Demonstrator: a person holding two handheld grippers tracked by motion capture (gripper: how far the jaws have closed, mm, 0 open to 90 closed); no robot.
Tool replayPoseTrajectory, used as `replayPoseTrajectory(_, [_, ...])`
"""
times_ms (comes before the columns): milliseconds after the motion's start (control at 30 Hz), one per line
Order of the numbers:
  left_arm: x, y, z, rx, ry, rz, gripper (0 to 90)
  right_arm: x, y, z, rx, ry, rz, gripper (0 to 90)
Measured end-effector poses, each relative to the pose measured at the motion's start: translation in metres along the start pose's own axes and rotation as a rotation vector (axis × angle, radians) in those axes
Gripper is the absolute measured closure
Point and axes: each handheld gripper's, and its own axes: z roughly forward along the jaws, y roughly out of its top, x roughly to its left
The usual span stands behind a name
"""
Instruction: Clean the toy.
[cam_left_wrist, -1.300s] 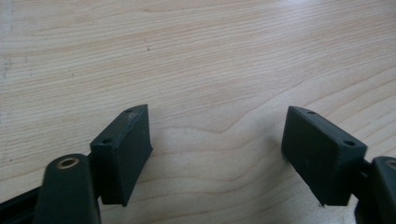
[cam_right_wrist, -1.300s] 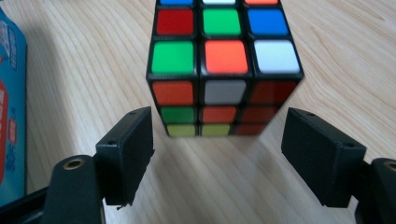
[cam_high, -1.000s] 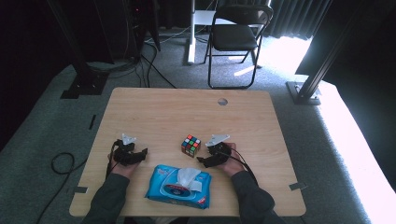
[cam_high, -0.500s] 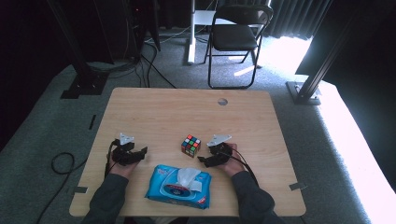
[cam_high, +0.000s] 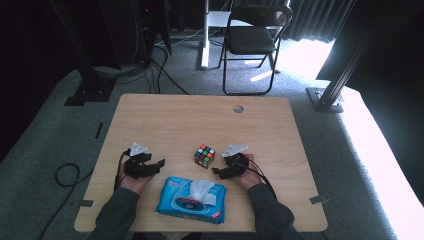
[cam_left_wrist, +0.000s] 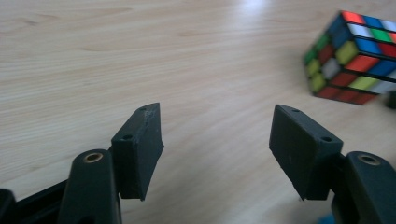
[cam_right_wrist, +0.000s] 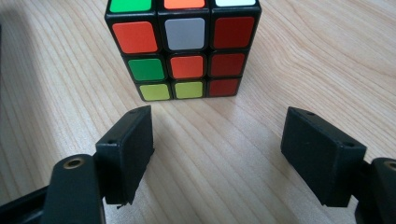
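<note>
Scrambled multicolour puzzle cube w/ black edges (cam_high: 204, 155) sits flat on the light wooden table (cam_high: 200, 120), roughly mid-width, towards the person's side. It's between the two hands but not evenly: right gripper (cam_high: 222, 170) is just beside it, left gripper (cam_high: 155, 165) well apart on the other side.

Right gripper view: cube (cam_right_wrist: 182, 46) lies dead ahead of the black jaws, near but not touching, one face square-on to them. Jaws spread, nothing between, bare wood in the gap. Gap looks abt as wide as the cube face, maybe a bit wider, so I'd guess a straight push fwd would put the cube between the pads.

Left gripper view: jaws also spread and empty (cam_left_wrist: 215, 154); cube (cam_left_wrist: 355, 56) off to the upper right there, corner-on, not in line.

Cube has no long axis, so approach angle matters less than staying square to a face. Right hand is plainly nearer. Blue wet-wipes pack w/ white tissue sticking out (cam_high: 192, 200) lies at the near edge between the forearms, clear of the cube.
</note>
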Motion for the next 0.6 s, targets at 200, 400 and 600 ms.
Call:
replayPoseTrajectory(200, [-0.012,0.005,-0.006,-0.012,-0.032,0.035,34.6,0.000,0.000,0.000,0.000,0.000,-0.001,25.0])
replayPoseTrajectory(400, [-0.022,0.009,-0.014,-0.036,-0.061,0.056,34.6,0.000,0.000,0.000,0.000,0.000,-0.001,25.0])
replayPoseTrajectory(600, [-0.035,0.014,-0.021,-0.058,-0.093,0.096,34.6,0.000,0.000,0.000,0.000,0.000,0.000,25.0])
